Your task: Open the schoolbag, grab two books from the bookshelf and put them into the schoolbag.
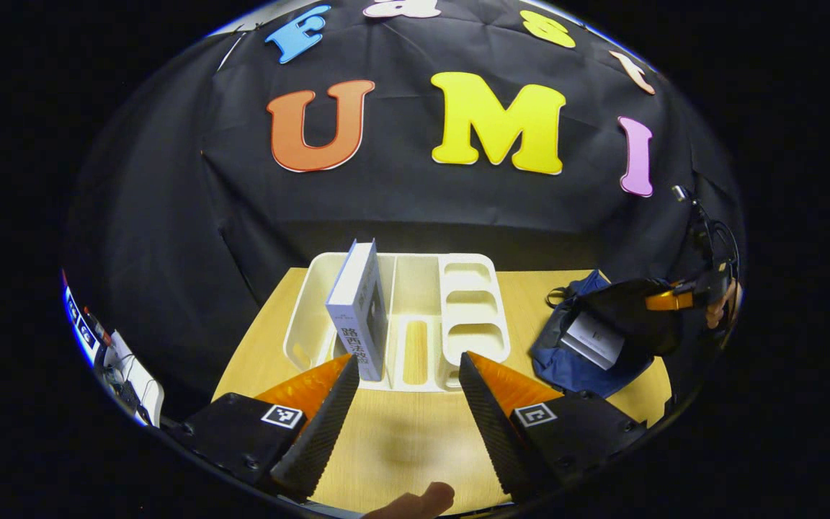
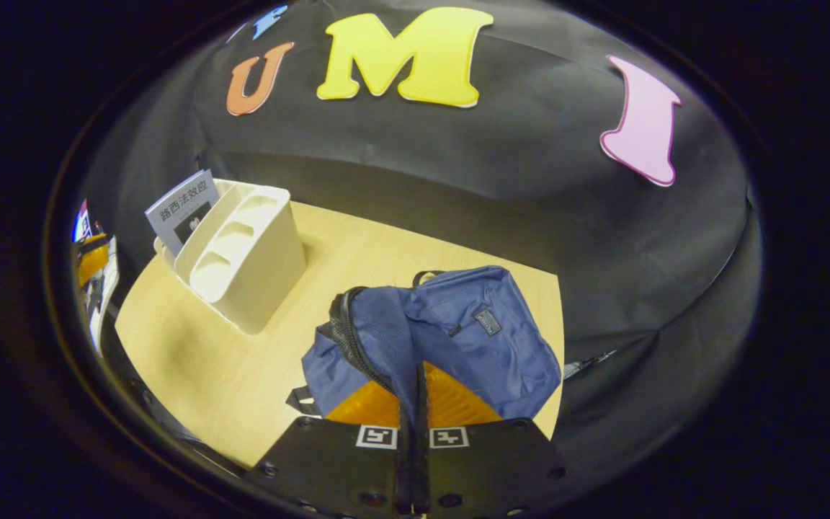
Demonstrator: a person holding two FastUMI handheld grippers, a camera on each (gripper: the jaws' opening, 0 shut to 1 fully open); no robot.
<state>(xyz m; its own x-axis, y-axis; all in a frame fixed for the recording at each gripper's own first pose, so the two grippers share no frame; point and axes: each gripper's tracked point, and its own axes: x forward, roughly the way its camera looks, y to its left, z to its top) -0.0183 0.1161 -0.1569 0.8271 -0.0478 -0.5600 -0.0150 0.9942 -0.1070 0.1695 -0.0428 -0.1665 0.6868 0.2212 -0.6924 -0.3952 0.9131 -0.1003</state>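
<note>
Your left gripper hangs with its fingers spread wide apart, nothing between them, and your fingertip pokes in below. Your right gripper has its fingers pressed together, apparently pinching a fold of fabric, though the contact is hard to see.

A blue schoolbag lay in the lower centre of the right gripper view, on the wooden surface, with its mesh-lined flap lifted at the left side; in the left gripper view it sat at the right edge, open, with a pale book showing in its mouth. A cream bookshelf with several compartments stood in the centre of the left gripper view and at the upper left of the right gripper view. One white-spined book stood upright, slightly tilted, in a left compartment of it.
</note>
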